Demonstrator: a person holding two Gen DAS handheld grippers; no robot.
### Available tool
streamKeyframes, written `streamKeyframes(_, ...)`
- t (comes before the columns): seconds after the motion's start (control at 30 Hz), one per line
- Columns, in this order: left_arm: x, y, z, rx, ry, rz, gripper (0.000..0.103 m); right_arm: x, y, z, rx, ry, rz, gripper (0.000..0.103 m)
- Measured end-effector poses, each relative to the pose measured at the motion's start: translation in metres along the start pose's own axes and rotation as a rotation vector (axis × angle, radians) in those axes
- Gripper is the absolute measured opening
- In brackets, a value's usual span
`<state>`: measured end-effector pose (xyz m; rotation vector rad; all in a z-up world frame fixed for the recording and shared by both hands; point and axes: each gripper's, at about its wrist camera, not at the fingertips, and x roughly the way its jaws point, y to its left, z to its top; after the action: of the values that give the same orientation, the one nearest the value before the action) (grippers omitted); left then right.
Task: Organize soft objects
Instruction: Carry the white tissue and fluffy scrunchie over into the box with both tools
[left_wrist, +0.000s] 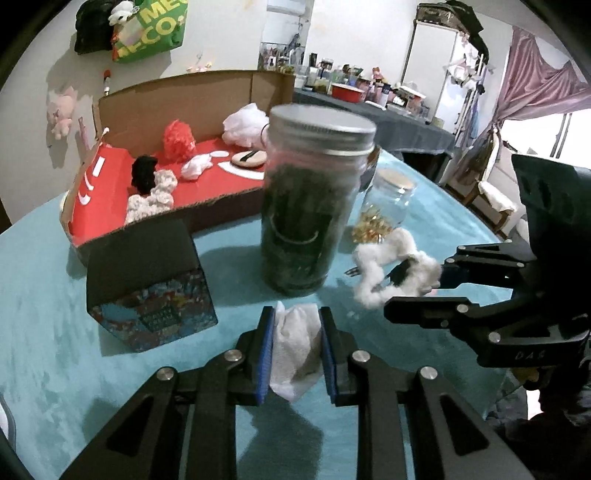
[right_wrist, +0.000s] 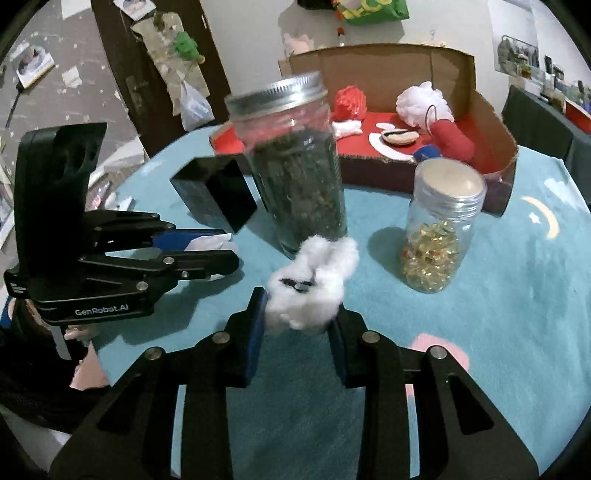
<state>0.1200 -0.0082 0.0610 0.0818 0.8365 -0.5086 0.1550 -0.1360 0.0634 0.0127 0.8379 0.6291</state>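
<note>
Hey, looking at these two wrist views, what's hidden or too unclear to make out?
- Small jar, left wrist view: mostly hidden behind the tall jar.
- Dark clip in the white fluffy scrunchie, right wrist view: mostly buried in fluff.
- Label on the patterned box, left wrist view: too blurred to read.
- White tissue, right wrist view: mostly covered by the left gripper.

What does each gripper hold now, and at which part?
The left gripper clamps a white tissue by its middle. The right gripper pinches a fluffy white scrunchie at its lower edge.

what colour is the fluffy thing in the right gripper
White, with a small black clip in it; the fluffy scrunchie shows best in the right wrist view.
</note>
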Motion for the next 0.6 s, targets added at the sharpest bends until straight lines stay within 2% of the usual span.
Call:
streamKeyframes(0.27,0.000,0.000,-0.001,-0.006,0.001,0.004,0.024,-0.010,0.007,0.001,-0.032,-0.020,-0.025,0.030)
streamKeyframes(0.6,-0.020,0.027,-0.018,-0.079,-0.004,0.052,0.024,-0.024,-0.006,-0.012,0.014,-0.018,-0.051,0.030)
